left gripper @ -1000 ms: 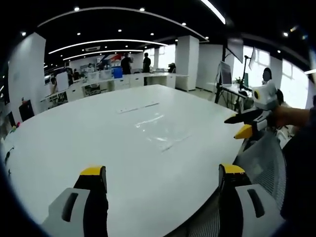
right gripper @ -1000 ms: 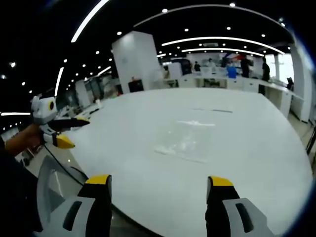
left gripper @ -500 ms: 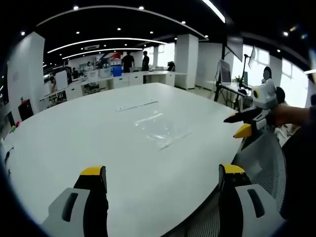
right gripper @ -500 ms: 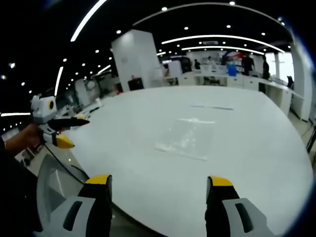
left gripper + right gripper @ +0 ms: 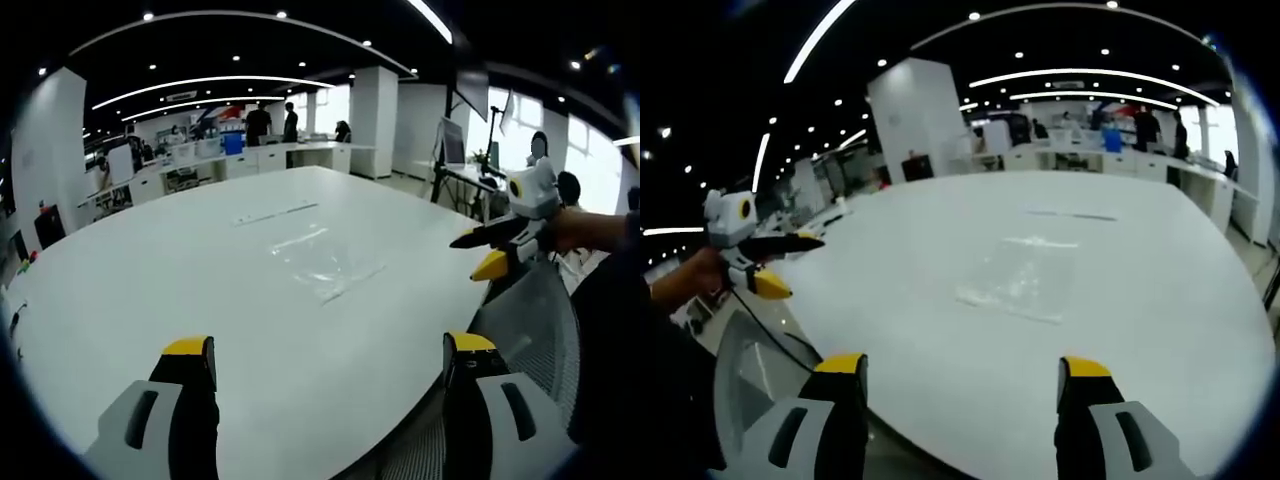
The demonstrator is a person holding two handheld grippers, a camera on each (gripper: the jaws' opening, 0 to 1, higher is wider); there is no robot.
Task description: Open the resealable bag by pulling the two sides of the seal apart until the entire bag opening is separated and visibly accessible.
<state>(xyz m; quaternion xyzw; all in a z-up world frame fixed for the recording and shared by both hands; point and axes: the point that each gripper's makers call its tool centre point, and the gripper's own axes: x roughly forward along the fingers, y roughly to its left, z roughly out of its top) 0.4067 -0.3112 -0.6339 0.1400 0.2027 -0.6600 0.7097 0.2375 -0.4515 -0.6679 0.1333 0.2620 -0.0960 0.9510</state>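
A clear resealable bag (image 5: 322, 262) lies flat near the middle of the big white table (image 5: 140, 290); in the right gripper view the bag (image 5: 1023, 280) sits ahead of the jaws. My left gripper (image 5: 330, 350) is open over the table's near edge, nothing between its yellow-tipped jaws. My right gripper (image 5: 962, 368) is open too, also short of the bag. The right gripper (image 5: 485, 252) shows from the side in the left gripper view, held by a hand, and the left gripper (image 5: 770, 265) shows likewise in the right gripper view.
A thin strip (image 5: 277, 212) lies on the table beyond the bag. A mesh chair back (image 5: 540, 330) stands by the table's near edge. Desks, pillars and several people fill the far office.
Both views have shifted only slightly; the bag sits a touch closer in the frames. Jaws remain as wide as before.
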